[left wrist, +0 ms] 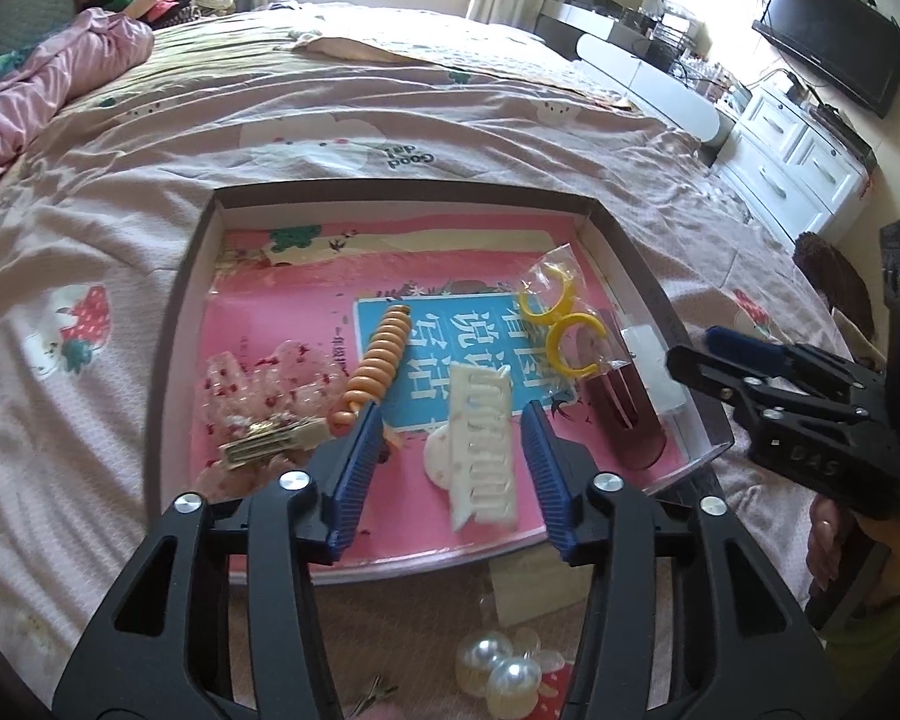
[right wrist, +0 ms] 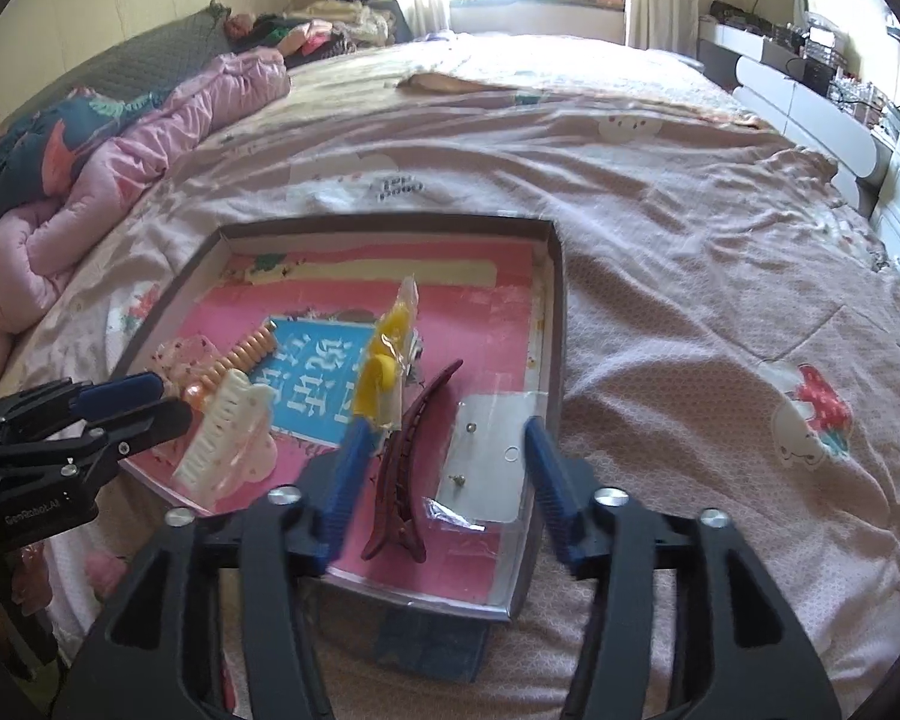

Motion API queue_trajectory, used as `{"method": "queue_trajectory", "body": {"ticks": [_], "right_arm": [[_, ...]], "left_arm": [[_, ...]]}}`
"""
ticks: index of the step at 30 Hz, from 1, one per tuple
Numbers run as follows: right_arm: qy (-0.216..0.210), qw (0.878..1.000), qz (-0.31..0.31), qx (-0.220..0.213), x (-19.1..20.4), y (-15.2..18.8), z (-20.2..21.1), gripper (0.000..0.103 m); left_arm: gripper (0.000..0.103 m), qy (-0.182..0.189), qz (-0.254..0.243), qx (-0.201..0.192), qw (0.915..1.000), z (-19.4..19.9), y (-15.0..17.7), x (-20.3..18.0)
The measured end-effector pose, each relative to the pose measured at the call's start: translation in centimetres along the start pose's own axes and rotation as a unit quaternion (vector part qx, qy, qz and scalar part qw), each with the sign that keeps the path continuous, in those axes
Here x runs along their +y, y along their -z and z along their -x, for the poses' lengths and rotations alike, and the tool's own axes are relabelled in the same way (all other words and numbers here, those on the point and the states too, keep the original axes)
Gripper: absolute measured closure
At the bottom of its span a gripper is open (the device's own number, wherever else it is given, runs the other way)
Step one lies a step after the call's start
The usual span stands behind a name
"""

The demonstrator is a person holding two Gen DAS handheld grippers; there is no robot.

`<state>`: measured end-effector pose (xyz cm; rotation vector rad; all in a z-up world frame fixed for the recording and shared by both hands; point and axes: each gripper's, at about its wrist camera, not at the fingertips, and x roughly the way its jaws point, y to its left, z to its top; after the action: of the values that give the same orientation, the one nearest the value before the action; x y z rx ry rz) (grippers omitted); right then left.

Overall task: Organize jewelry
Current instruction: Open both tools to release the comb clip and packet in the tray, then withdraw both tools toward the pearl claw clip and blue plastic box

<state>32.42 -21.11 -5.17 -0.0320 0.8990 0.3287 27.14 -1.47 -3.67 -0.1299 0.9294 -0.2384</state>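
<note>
A shallow box (left wrist: 390, 189) lies on the bed with a pink book as its floor. On it are a white comb clip (left wrist: 483, 450), an orange spiral tie (left wrist: 381, 354), bagged yellow rings (left wrist: 555, 312), a dark red hair clip (right wrist: 408, 450) and a clear card with ear studs (right wrist: 486, 462). My left gripper (left wrist: 453, 414) hangs open over the white clip, its pads clear of it. Over the box's near right corner, my right gripper (right wrist: 444, 426) is open above the red clip and the card. Each gripper also shows at the other view's edge.
Pearl ornaments (left wrist: 498, 666) and a thin hairpin (left wrist: 372, 696) lie on the bedcover in front of the box. A pink quilt (right wrist: 150, 138) is bunched at the left. A white dresser (left wrist: 792, 162) and a TV (left wrist: 828, 36) stand to the right of the bed.
</note>
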Motion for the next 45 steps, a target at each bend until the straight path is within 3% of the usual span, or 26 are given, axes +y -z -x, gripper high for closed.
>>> {"method": "queue_trajectory", "body": {"ticks": [2,6,8,12,14,17,21,45], "right_arm": [[0.006,1.0,-0.002,-0.012,0.0,0.0,0.9,0.03],[0.009,0.999,-0.005,-0.033,0.2,0.3,2.8,0.022],[0.013,0.999,-0.005,-0.039,0.3,0.4,3.5,0.014],[0.013,0.999,-0.005,-0.053,0.6,0.7,5.2,0.012],[0.016,0.998,-0.008,-0.061,0.7,0.9,5.9,0.008],[0.013,0.997,-0.014,-0.068,0.6,1.2,6.8,0.008],[0.013,0.997,-0.02,-0.077,0.6,1.5,7.9,0.008],[-0.005,0.992,-0.001,-0.124,2.1,2.9,14.5,0.007]], "left_arm": [[0.06,-0.002,0.003,-0.002,1.0,0.6,0.3,0.1],[0.054,-0.005,0.007,-0.009,0.9999,1.8,0.6,0.3],[0.052,-0.005,0.009,-0.011,0.9999,2.3,0.7,0.3],[0.04,-0.005,0.014,-0.018,0.9997,3.3,0.9,0.4],[0.04,-0.007,0.013,-0.023,0.9996,4.0,1.1,0.4],[0.025,-0.01,0.015,-0.032,0.9993,4.9,1.2,0.3],[0.016,-0.009,0.019,-0.044,0.9988,6.2,1.4,0.2],[0.012,-0.027,0.042,-0.097,0.994,12.6,3.2,1.2]]}}
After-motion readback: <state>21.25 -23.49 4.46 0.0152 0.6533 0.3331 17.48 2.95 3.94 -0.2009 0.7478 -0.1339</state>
